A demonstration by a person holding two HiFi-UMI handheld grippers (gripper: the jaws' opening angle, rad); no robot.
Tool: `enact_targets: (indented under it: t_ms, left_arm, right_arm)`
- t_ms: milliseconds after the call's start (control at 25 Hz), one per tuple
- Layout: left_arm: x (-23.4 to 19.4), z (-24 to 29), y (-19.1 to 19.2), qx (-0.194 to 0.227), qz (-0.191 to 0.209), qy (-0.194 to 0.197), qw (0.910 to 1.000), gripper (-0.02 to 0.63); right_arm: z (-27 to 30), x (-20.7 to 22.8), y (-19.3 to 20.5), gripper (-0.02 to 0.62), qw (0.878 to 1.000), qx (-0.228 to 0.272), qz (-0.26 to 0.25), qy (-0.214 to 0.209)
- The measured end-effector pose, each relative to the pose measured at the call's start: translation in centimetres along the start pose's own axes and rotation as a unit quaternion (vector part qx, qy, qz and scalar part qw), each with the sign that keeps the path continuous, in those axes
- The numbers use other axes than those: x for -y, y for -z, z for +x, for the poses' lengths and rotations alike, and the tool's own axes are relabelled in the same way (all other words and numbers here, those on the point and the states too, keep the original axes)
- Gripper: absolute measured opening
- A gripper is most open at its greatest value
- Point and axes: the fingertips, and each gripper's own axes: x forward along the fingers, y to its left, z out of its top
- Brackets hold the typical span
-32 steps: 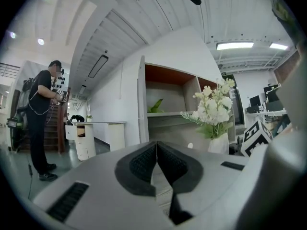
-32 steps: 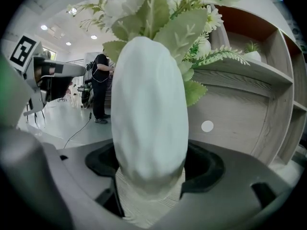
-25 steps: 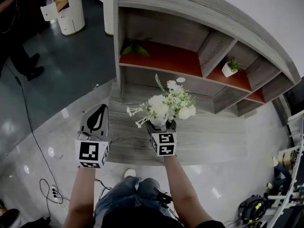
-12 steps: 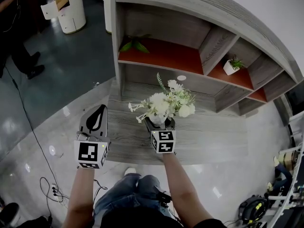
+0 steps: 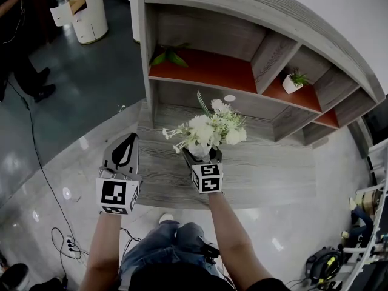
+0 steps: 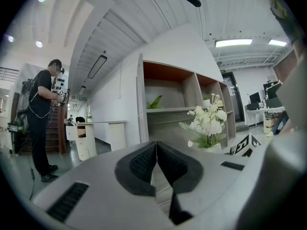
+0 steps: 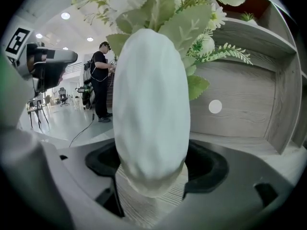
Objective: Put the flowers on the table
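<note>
Now white vase (image 7: 149, 109) clamped in right gripper (image 5: 199, 156).

Matt white vase (image 7: 148, 109) (faintly dimpled), grey wood-grain table (image 5: 273, 174), glossy pale floor (image 5: 48, 168), smooth orange shelf boards (image 5: 206, 71)

In the head view the white vase (image 5: 199, 151) shows only as a sliver. The flowers (image 5: 209, 128) cover it from above, and the right gripper (image 5: 200, 156) with its marker cube hides its lower part. Whether its base touches the table (image 5: 267, 168) cannot be told. In the right gripper view the blossoms run off the top edge. In the left gripper view the left gripper (image 6: 156, 153) covers the vase below its rim. A person (image 5: 15, 47) at the head view's upper left is cut by the edge. The white round spot (image 5: 229, 99) on the shelf wall is too small to name.
</note>
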Motion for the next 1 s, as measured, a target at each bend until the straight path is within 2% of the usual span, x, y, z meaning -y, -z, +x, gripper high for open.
enact_targets:
  t_ms: [400, 720, 1000]
  left_arm:
    - [0.3, 0.1, -0.7, 0.011, -0.015, 0.000, 0.9998, 0.012]
    - [1.3, -0.9, -3.1, 0.035, -0.018, -0.002, 0.9992, 0.012]
    - [2.0, -1.4, -5.6, 0.052, -0.017, -0.019, 0.9983, 0.012]
  right_arm:
    - [-3.1, 0.4, 0.0, 0.390, 1.000, -0.003, 0.019, 0.001]
    - [-7.0, 0.5, -2.0, 0.388, 1.000, -0.006, 0.015, -0.003]
    - [-11.1, 0.5, -5.0, 0.387, 1.000, -0.001, -0.006, -0.031]
